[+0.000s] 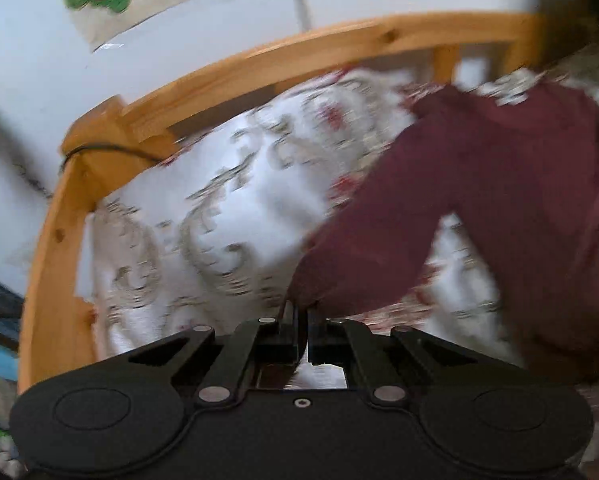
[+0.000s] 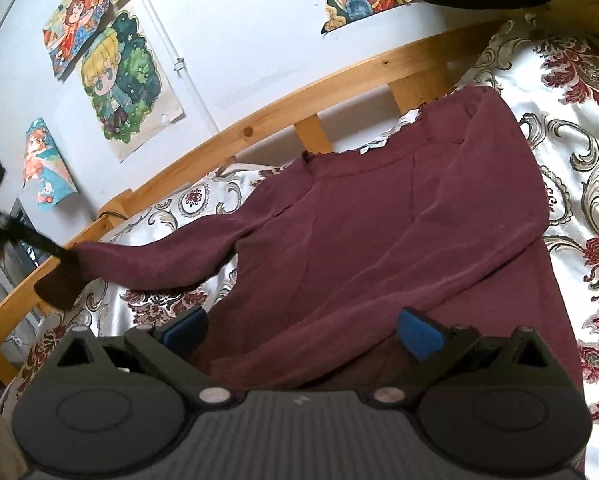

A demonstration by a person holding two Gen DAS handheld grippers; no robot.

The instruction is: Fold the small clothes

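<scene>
A small maroon long-sleeved top point(image 2: 379, 232) lies spread on a white bedspread point(image 2: 579, 160) with a red and grey floral print. My left gripper point(image 1: 301, 312) is shut on the cuff of the top's left sleeve point(image 1: 379, 256) and holds it stretched out. In the right wrist view that gripper shows blurred at the far left, at the sleeve end point(image 2: 59, 280). My right gripper point(image 2: 303, 330) is open, its blue-padded fingers point(image 2: 417, 334) spread just above the top's lower body. The left wrist view is motion-blurred.
A pine bed rail point(image 2: 259, 124) runs along the far side of the bedspread and curves round the left point(image 1: 51, 272). A white wall behind it carries several cartoon drawings point(image 2: 127, 88). A dark cable point(image 1: 111, 149) crosses the rail corner.
</scene>
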